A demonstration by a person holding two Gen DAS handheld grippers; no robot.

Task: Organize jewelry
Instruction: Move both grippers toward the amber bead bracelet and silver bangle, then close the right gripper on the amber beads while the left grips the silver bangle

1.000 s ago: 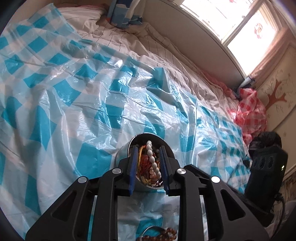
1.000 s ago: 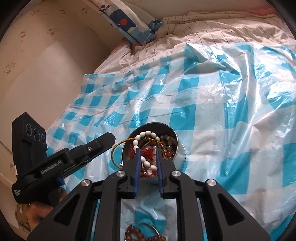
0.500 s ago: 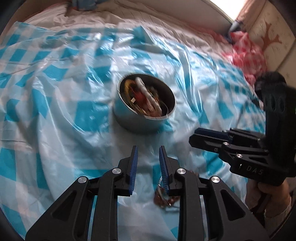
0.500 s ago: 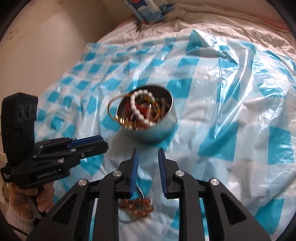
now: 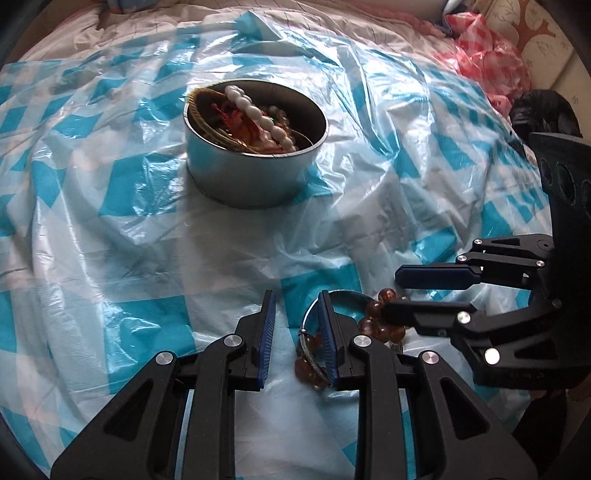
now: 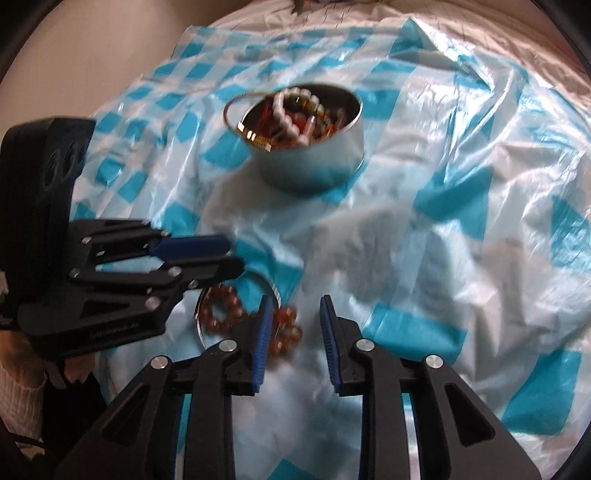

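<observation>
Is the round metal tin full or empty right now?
Well filled: the tin stands upright and lidless, with white beads and other jewelry piled to its rim.

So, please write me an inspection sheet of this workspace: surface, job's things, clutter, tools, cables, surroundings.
Surface: bed covered by a wrinkled blue-and-white checked plastic sheet.
Job's things: round metal tin holding a white bead string and other jewelry, with a gold ring hanging over its rim; amber bead bracelet and a thin metal bangle lying on the sheet near the tools.
Clutter: pink checked plastic bag at the bed's edge.
Tools: left tool open and holding nothing; right tool open and holding nothing.
Cables: nothing seen.
Surroundings: cream wall beside the bed, tree picture.
</observation>
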